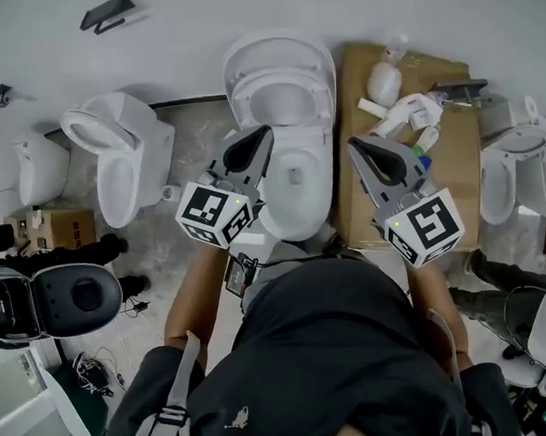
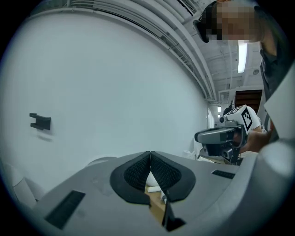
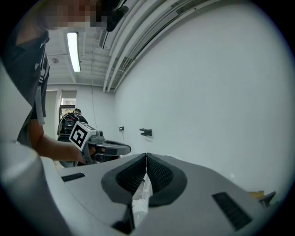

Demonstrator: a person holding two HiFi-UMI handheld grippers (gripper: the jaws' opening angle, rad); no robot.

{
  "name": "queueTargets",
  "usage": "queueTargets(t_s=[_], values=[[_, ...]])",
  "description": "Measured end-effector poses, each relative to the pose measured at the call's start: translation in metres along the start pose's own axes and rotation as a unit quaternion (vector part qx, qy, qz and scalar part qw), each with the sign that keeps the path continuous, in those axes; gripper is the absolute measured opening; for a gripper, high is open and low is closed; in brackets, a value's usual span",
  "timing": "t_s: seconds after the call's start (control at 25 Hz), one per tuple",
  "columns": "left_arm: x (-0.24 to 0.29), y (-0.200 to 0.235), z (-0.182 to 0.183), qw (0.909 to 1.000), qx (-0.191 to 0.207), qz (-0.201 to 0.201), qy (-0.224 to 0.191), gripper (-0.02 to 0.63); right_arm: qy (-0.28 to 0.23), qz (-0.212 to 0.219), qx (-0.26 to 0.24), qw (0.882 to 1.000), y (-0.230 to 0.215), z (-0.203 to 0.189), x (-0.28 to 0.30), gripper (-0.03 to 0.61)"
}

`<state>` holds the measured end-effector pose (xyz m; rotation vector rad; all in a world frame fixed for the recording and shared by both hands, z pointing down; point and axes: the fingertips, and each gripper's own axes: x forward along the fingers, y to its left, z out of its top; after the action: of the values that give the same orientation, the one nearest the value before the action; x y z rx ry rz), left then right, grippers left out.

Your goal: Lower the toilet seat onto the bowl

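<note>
In the head view a white toilet (image 1: 294,187) stands against the wall straight ahead. Its seat (image 1: 279,82) is raised at the back, above the open bowl. My left gripper (image 1: 251,146) hovers over the bowl's left rim, shut and empty. My right gripper (image 1: 369,150) hangs to the right of the bowl, over the cardboard, also shut with nothing in it. The left gripper view shows my left gripper (image 2: 150,155) with pads together, and the right gripper (image 2: 216,137) off to the side. In the right gripper view my right gripper (image 3: 146,157) has its pads together too.
Another white toilet (image 1: 122,154) stands at the left and one more (image 1: 514,170) at the right. Flattened cardboard (image 1: 457,165) beside the bowl carries white plastic parts (image 1: 406,112). A black seat unit (image 1: 72,294) lies lower left. A black bracket (image 1: 106,14) hangs on the wall.
</note>
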<state>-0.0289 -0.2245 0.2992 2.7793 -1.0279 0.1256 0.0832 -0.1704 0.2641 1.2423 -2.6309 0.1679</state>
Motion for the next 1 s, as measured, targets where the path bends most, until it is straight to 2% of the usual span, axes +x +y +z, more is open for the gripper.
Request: queueTargets(t_s=[0.24, 0.36, 0.52, 0.72, 1.0], values=[[0.04, 0.055, -0.019, 0.9993, 0.018, -0.014, 0.028, 0.005, 0.029, -0.014, 0.012, 0.999, -0.009, -0.011, 0.025, 0.008], [0.062, 0.075, -0.036, 0.9979, 0.038, -0.023, 0.047, 0.005, 0.037, -0.02, 0.018, 0.999, -0.013, -0.015, 0.035, 0.008], [0.088, 0.103, -0.062, 0.9958, 0.042, -0.024, 0.078, 0.01, 0.045, -0.03, 0.024, 0.998, -0.017, -0.018, 0.048, 0.008], [0.114, 0.126, -0.095, 0.9914, 0.051, -0.036, 0.115, 0.072, 0.064, -0.046, 0.035, 0.996, -0.022, -0.029, 0.054, 0.008], [0.151, 0.158, -0.145, 0.9807, 0.08, -0.037, 0.175, 0.194, 0.084, -0.063, 0.047, 0.993, -0.022, -0.043, 0.058, 0.008]])
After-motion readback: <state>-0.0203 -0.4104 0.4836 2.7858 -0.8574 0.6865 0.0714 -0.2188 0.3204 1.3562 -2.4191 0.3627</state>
